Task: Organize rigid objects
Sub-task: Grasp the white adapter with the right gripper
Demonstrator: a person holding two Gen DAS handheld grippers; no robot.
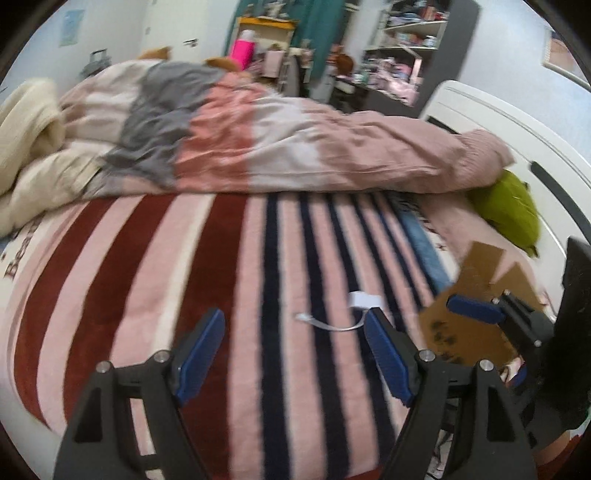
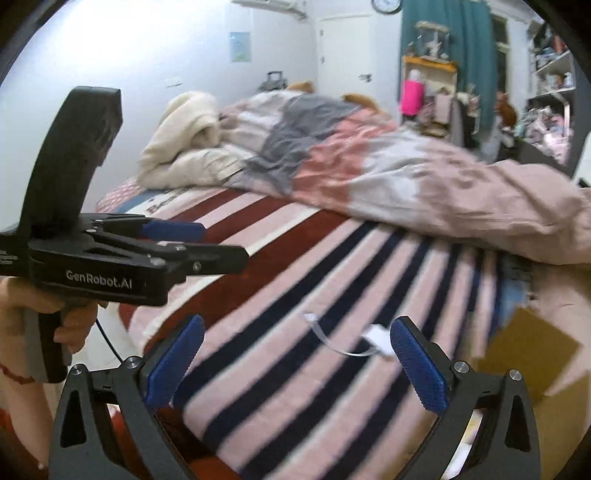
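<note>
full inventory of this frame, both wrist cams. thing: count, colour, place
adapter: 1, white with short cable, on the blanket, ahead of both grippers
box: 1, brown cardboard, flaps open, at the bed's right edge
blanket: 1, pink with red and navy stripes, covering the bed
duvet: 1, pink, white and grey, bunched across the far half of the bed
cream bedding: 1 heap, far left of the bed
green cushion: 1, right edge, beside the duvet
pink bottle: 1, by the far shelf
clock: 1, on the far wall
left gripper: open, empty
right gripper: open, empty
</note>
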